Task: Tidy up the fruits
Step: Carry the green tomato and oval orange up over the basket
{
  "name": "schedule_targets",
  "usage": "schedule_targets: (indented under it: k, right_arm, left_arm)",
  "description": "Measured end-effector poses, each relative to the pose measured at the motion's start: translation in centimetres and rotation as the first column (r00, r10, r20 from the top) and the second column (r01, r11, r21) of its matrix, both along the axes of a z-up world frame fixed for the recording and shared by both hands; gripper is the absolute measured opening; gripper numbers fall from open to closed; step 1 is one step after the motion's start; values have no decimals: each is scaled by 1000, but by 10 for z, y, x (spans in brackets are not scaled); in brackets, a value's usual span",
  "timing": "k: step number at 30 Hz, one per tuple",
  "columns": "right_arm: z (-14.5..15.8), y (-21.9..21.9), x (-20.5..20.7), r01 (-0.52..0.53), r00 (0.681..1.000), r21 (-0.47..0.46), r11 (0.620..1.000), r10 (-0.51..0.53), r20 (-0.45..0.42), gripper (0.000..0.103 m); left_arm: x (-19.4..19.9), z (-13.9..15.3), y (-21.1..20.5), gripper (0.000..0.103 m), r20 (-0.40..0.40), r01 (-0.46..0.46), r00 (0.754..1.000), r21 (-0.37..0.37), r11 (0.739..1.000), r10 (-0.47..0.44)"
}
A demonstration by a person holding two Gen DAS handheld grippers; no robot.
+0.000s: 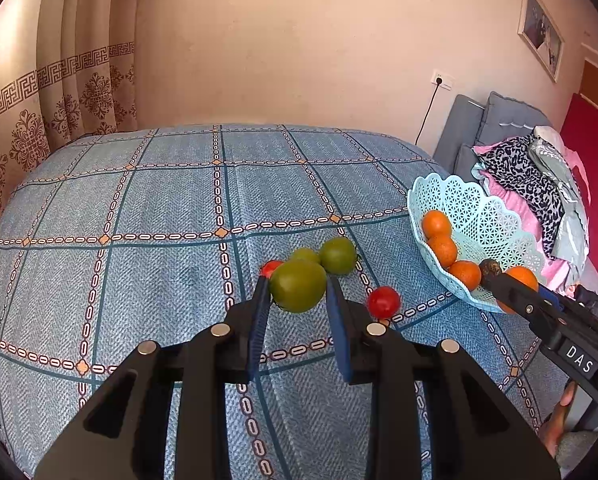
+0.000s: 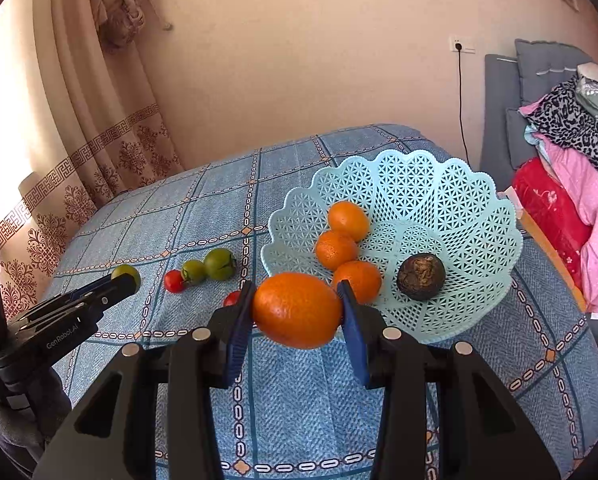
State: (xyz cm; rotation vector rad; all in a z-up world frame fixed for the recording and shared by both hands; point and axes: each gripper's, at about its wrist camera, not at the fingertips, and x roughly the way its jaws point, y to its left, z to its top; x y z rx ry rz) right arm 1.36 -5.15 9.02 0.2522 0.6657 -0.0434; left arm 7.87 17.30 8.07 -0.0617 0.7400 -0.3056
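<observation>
Blue pads of the left claw [image 1: 298, 288] pinch a green fruit [image 1: 298, 286] above the checked tabletop [image 1: 139, 208], with two more green fruits [image 1: 337, 255] just behind and two red tomatoes [image 1: 383, 301] close by. The right claw [image 2: 298, 310] is clamped on an orange [image 2: 298, 310] at the near rim of the pale basket [image 2: 439, 184], which holds three oranges [image 2: 336, 250] and one dark wrinkled fruit [image 2: 421, 276].
</observation>
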Motion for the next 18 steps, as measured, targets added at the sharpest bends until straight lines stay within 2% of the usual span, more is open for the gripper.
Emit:
schedule_targets:
  k: [5,11,18]
  right_arm:
    - [2,-22,-7,42,999,9,999,-42,13,42]
    - [5,-48,-12,92,995,10,996,-92,30,42]
    - [6,-73,-14,132,990,25,991,-133,46,42]
  left_arm:
    - [0,-1,-8,29,-21,17,1000,-9,1000,-17]
    - [-3,5,-26,29,-7,53,999,24,998,-53]
    - [-4,12,-51,29,-11,111,994,23,994,-111]
